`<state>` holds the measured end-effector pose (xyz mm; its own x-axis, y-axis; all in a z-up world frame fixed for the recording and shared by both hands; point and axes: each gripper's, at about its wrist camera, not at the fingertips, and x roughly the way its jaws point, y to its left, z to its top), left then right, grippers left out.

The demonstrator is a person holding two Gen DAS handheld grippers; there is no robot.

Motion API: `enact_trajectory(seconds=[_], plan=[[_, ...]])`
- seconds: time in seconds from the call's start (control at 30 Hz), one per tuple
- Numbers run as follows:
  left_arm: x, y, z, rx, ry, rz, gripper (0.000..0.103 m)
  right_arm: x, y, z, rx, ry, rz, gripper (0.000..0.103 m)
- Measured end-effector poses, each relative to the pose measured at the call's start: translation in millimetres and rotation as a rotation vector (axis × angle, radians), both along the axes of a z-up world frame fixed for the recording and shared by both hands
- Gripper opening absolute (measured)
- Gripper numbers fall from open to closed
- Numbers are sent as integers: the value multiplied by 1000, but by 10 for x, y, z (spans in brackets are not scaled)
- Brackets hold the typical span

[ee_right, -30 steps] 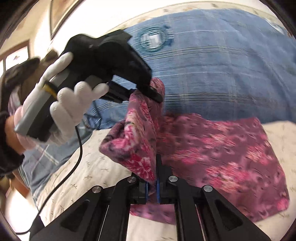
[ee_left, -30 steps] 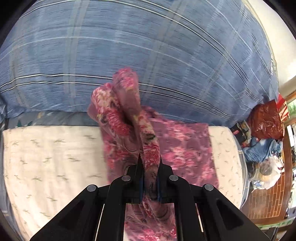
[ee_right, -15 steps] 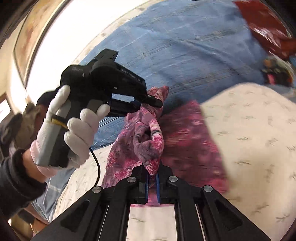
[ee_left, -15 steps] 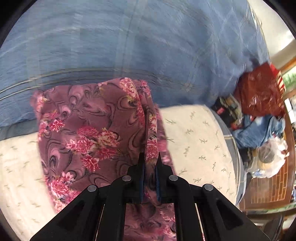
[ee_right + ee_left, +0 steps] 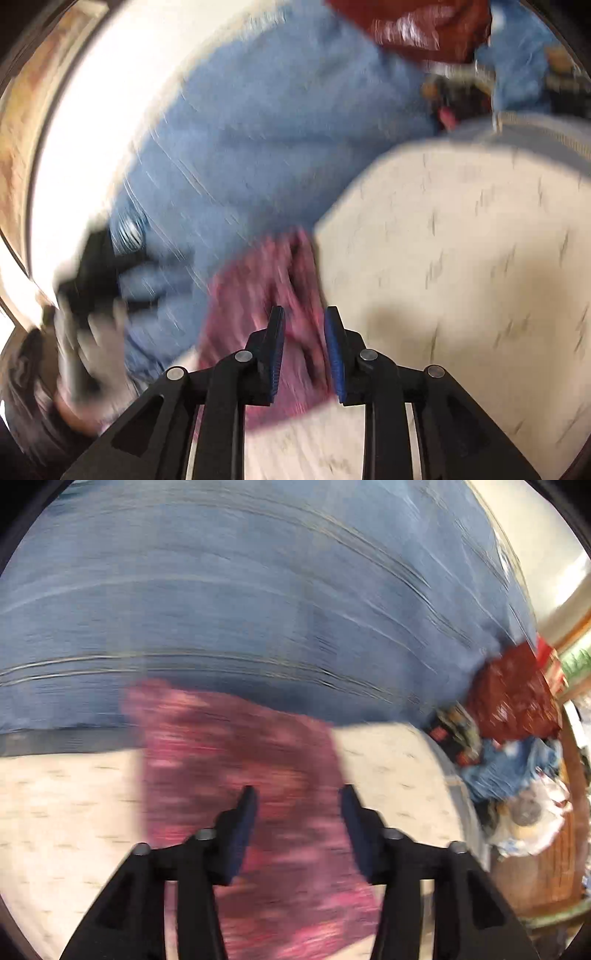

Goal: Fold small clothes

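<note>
Both hand-held grippers, left (image 5: 297,797) and right (image 5: 303,317), hang spread and empty; the floral garment (image 5: 236,775) lies just ahead, running lengthwise away toward the blue quilt (image 5: 258,609).

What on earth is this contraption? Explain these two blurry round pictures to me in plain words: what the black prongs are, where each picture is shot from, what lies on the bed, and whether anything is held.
No robot is here. A person holds a hand-operated pincer in each hand, and each pincer carries a wide-angle camera looking forward along its two black fingers. That is why both pictures are round and bent, with black prongs at the bottom.

One picture looks out from the left gripper, the other from the right gripper. Both are blurred by motion.

The pink flowered cloth lies on the cream bedsheet, in front of a big blue striped quilt. In the right view the person's white-gloved hand shows as a blur at the left.

Both pincers stand open with a clear gap between the fingers; neither holds anything. The cloth lies beneath and beyond them.
</note>
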<state>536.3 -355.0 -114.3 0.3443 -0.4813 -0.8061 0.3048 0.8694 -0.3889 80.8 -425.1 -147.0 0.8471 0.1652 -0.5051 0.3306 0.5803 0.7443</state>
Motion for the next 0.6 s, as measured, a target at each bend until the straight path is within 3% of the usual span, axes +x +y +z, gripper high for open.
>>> enact_trajectory(seconds=[0.03, 0.07, 0.1, 0.13, 0.2, 0.33, 0.37, 0.4, 0.43, 0.47, 0.53, 0.6], plan=[[-5, 190, -48, 13, -11, 30, 50, 101, -61, 80, -13, -10, 14, 28], [4, 385, -148, 26, -2, 62, 50, 236, -84, 127, -23, -6, 35, 40], [27, 533, -276, 25, 24, 90, 50, 483, -94, 139, -13, 9, 98, 63], [41, 621, -385, 15, 54, 107, 49, 708, -81, 112, 16, 22, 161, 69], [64, 760, -653, -27, 138, 139, 48, 1179, -62, -24, 85, 52, 249, 69], [90, 910, -954, -105, 201, 166, 48, 1810, 55, -361, 50, 225, 281, 69], [106, 938, -997, -123, 212, 165, 48, 1965, 118, -441, 50, 251, 320, 67], [127, 941, -1020, -136, 216, 160, 48, 2041, 159, -481, 43, 252, 361, 56], [127, 952, -1035, -145, 213, 157, 48, 2144, 252, -473, 10, 264, 414, 40], [127, 970, -1021, -158, 204, 151, 48, 2236, 357, -418, -75, 287, 477, 7], [127, 908, -989, -165, 176, 145, 48, 2233, 413, -200, -203, 224, 501, 7], [131, 835, -981, -141, 137, 153, 48, 2186, 289, -148, -205, 179, 431, 7]])
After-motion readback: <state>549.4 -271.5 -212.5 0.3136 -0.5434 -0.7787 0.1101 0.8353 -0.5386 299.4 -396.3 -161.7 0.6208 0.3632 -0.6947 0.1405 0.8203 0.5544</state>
